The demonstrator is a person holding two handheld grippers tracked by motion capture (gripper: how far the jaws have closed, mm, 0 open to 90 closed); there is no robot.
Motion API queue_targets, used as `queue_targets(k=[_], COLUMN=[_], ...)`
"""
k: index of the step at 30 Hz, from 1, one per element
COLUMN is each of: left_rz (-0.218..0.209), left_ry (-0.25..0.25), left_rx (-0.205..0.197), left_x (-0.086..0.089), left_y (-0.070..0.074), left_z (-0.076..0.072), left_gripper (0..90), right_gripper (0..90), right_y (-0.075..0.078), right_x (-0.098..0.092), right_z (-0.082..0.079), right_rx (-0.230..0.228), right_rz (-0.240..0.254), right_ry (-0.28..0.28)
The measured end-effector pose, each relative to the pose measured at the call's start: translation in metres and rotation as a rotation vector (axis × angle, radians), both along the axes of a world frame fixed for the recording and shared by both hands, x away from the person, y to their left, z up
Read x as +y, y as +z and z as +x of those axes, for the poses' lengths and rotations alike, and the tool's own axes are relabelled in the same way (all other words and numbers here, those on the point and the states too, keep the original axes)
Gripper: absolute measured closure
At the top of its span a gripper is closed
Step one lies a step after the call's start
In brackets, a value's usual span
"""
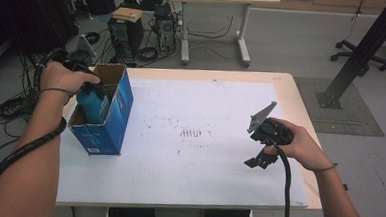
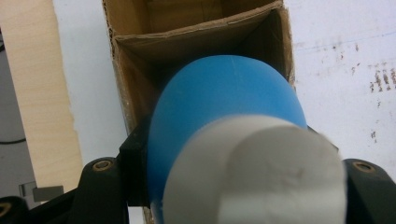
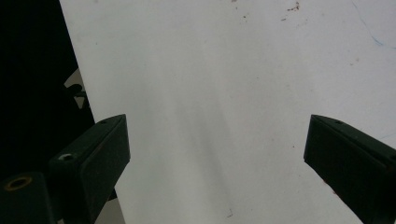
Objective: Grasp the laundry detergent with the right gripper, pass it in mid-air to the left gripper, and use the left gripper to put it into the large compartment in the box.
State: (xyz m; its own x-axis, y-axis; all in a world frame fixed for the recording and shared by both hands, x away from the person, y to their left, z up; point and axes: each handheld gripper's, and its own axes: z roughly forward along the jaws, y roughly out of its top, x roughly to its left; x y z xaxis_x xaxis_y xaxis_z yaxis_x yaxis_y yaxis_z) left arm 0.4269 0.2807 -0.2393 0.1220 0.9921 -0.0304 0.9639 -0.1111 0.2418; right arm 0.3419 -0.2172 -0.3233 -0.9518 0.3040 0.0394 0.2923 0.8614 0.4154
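Over the table (image 1: 187, 178), left tongs (image 2: 233, 186) grip a blue bottle (image 2: 224, 98) (right tongs (image 3: 217, 154) wide).

I see a blue bottle (image 1: 92, 104) with a smooth rounded body and a pale grey-white cap (image 2: 254, 172). It stands bottom-down in the mouth of the box (image 1: 115, 115), part inside and part above the rim, clamped at its upper end between the jaws of my left hand-held gripper (image 1: 84, 83). The box is a tall blue carton with a plain brown cardboard inside and its top flaps open. It stands on end, leaning a little, at the left edge of the white-topped desk (image 1: 203, 164), and its mouth faces up.
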Motion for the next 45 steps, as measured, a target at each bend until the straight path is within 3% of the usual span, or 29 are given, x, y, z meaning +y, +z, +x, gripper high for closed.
queue_targets(k=[20, 38, 45], left_rz=[-0.018, -0.02, -0.002], left_ry=[0.026, 0.024, 0.018], left_rx=[0.013, 0.026, 0.032], left_x=[0.005, 0.003, 0.0], left_y=[-0.028, -0.042, -0.046], left_z=[-0.002, -0.003, -0.002], left_gripper=[37.7, 37.6, 37.6], right_gripper=[7.0, 7.1, 7.1], right_y=[0.0, 0.001, 0.001], right_x=[0.0, 0.001, 0.002], right_z=[-0.001, -0.002, -0.002], right_rx=[0.001, 0.002, 0.001], right_rz=[-0.001, -0.004, -0.004], right_ry=[0.0, 0.002, 0.003])
